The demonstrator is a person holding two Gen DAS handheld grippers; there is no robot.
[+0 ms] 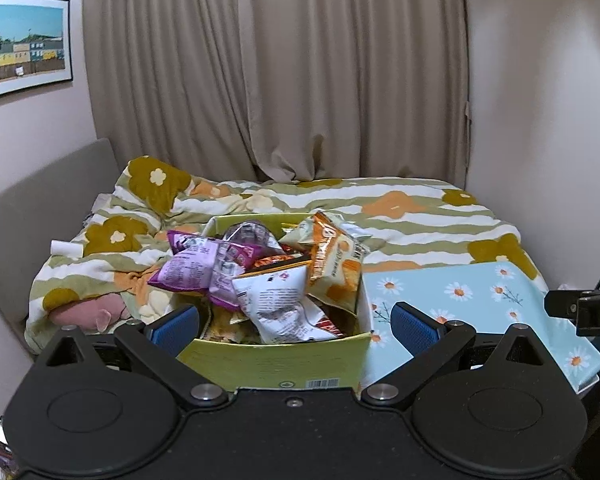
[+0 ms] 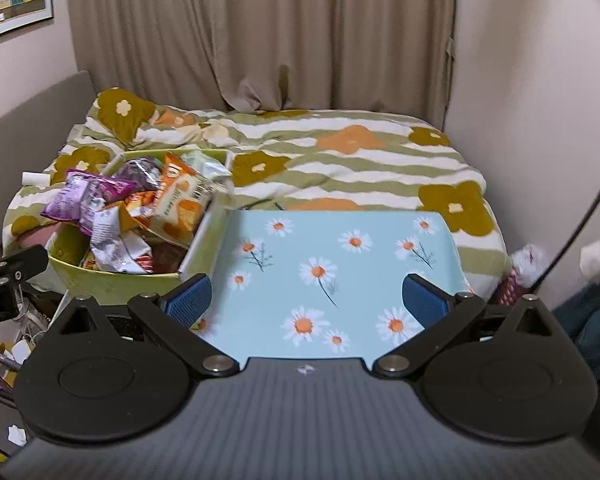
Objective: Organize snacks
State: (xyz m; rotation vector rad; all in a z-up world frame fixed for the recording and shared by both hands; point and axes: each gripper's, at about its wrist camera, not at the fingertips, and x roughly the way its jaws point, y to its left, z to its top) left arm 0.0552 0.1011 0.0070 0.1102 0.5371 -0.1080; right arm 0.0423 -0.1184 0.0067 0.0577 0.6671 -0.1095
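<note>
Both grippers hang wide apart and empty: the left gripper (image 1: 294, 322) faces the heaped snack packets (image 1: 260, 276) in the yellow-green box (image 1: 276, 364) directly ahead for picking, while the right gripper (image 2: 306, 298) fronts the bare daisy-print board (image 2: 332, 248), apparently the sorting surface

Yellow-green box (image 1: 276, 364), barcode on near wall. Inside: purple snack bag (image 1: 198, 266) with white print; white bag (image 1: 278, 304) with dark text; orange-and-cream bag (image 1: 334, 262); dark purple foil bag (image 1: 248, 236).

Light blue board (image 2: 340, 264), printed with white daisies, orange centres, thin dark stems.

Duvet (image 2: 340, 160): wavy olive-green and white stripes, large mustard and orange flowers with cream centres.

Beige curtains (image 1: 276, 72). Pale pink wall (image 1: 540, 100). Grey headboard (image 1: 40, 208). Pink plush toy (image 1: 90, 310).

Left gripper (image 1: 296, 324) and right gripper (image 2: 307, 298): black bodies, blue ribbed pads.
</note>
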